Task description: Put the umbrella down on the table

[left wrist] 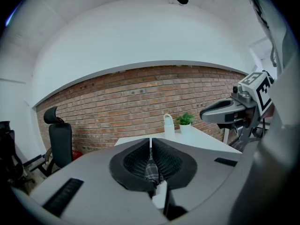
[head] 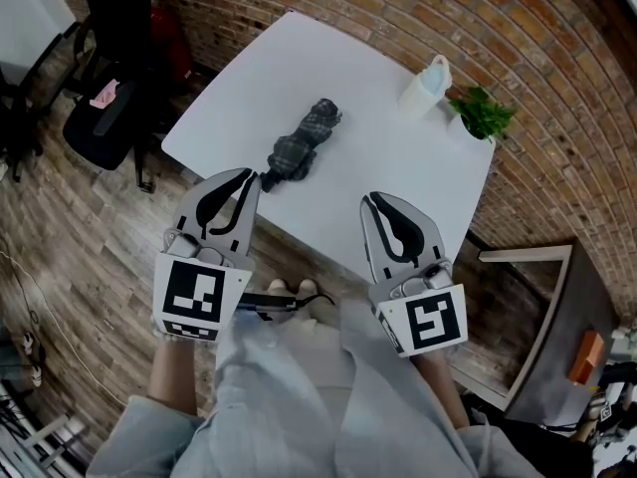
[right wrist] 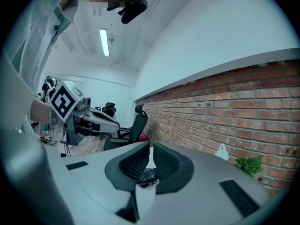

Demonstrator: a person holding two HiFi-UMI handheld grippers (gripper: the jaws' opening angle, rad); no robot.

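Note:
A folded grey plaid umbrella lies on the white table, its dark handle end pointing toward the table's near edge. My left gripper is shut, with its tips just beside that handle end and nothing held. To its right, my right gripper hovers over the near edge, also shut and empty. In the left gripper view the plaid umbrella shows through the hollow behind the closed left gripper. The right gripper view shows the umbrella the same way behind the right gripper.
A white bottle and a small potted plant stand at the table's far right corner, against the brick wall. A black office chair is left of the table. A wooden cabinet stands at the right.

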